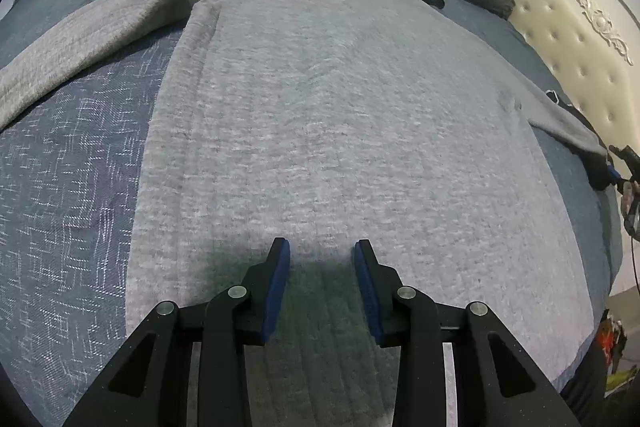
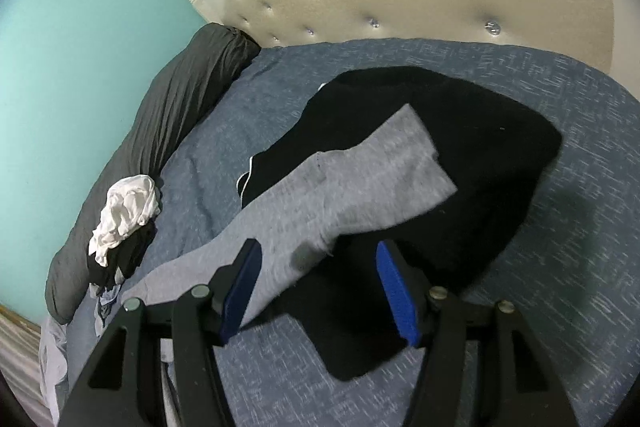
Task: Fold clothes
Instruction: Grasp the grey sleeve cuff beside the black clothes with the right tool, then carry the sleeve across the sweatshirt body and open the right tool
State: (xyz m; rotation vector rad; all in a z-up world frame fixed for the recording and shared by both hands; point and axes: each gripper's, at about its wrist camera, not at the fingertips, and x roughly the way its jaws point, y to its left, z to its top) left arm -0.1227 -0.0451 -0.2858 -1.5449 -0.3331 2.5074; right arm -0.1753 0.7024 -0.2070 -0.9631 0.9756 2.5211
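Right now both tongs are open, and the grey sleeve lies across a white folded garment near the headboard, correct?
Not quite: in the right wrist view the grey sleeve lies across a black garment, not white. Left tongs and right tongs are open.

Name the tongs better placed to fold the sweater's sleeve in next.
Right. The right tongs hang open over the grey sleeve lying on the black garment; the left tongs hover mid-body.
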